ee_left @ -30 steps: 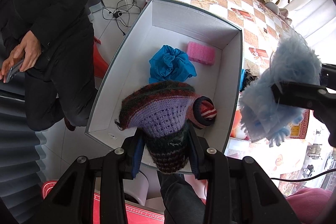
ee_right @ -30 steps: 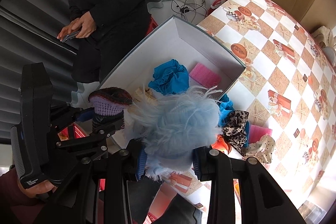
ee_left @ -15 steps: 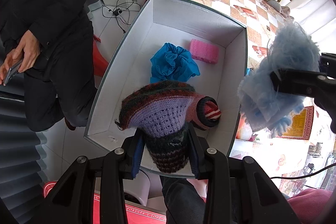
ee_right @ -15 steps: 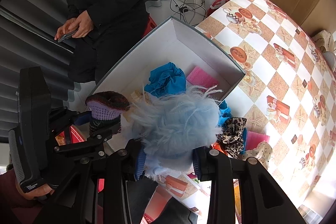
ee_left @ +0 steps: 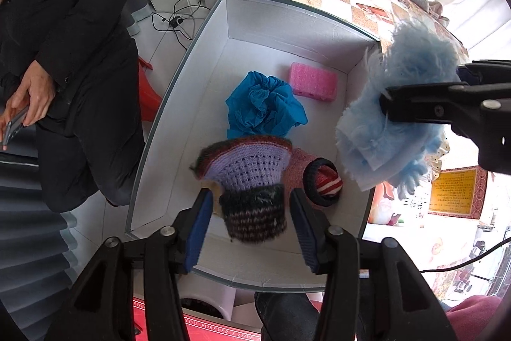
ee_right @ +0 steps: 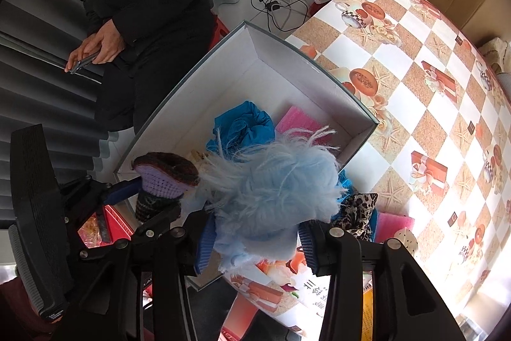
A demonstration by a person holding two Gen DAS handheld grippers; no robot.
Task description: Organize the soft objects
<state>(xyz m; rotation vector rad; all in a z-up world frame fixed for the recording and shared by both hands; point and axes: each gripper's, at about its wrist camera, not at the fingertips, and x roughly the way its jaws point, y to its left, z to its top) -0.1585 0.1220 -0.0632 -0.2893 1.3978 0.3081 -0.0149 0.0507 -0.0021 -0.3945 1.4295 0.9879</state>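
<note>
Knitted hat (ee_left: 247,178) is let go between spread left gripper (ee_left: 252,226) pads over white box (ee_left: 274,21) for drop-in, while fluffy blue item (ee_right: 271,197) is kept clamped by right gripper (ee_right: 255,242) for next.

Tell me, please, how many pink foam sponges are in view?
2. One pink sponge lies inside the white box, at its far end beside the blue cloth. The second pink sponge lies on the table, beside the leopard-print cloth. Others may be hidden.
</note>
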